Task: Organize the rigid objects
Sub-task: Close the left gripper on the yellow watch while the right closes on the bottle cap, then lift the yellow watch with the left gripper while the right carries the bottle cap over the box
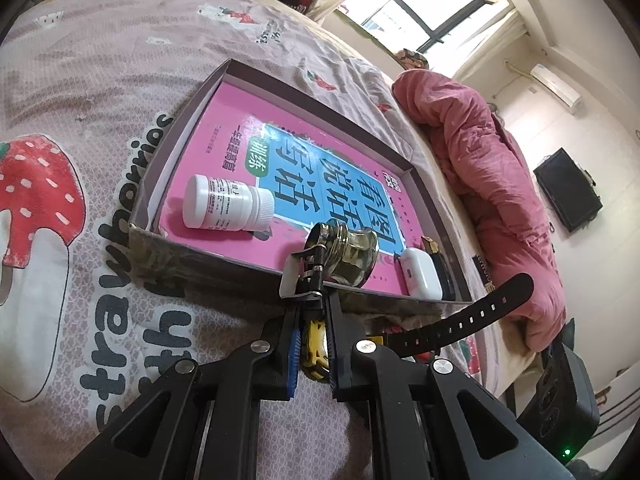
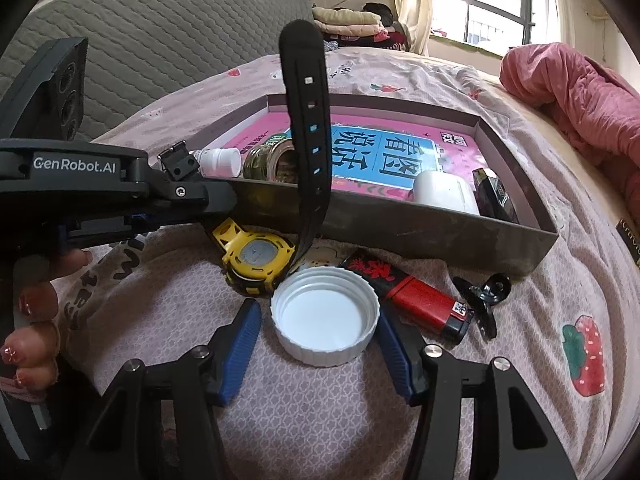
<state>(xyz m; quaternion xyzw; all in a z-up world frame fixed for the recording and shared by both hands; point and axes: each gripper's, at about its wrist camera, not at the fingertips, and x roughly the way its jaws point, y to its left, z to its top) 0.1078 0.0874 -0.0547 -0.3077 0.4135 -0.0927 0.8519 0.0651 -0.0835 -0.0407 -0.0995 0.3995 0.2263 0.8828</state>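
A shallow cardboard tray (image 1: 188, 118) on the bed holds a pink book (image 1: 240, 112), a white pill bottle (image 1: 226, 203), a glass jar (image 1: 352, 250), a white earbud case (image 1: 420, 274) and a dark box (image 1: 440, 260). My left gripper (image 1: 314, 308) is shut on the buckle strap of a yellow watch (image 2: 256, 258), which lies in front of the tray (image 2: 400, 228). The watch's black strap (image 2: 306, 128) stands upright. My right gripper (image 2: 320, 320) is open around a white lid (image 2: 325, 316). A red lighter (image 2: 416, 300) and a black clip (image 2: 486, 294) lie right of the lid.
The bed has a pink strawberry-print sheet (image 1: 100, 92). A pink quilt (image 1: 492, 152) is bunched along the far side. A grey headboard (image 2: 160, 40) and folded clothes (image 2: 352, 20) are behind the tray. A person's fingers (image 2: 36, 300) hold the left gripper.
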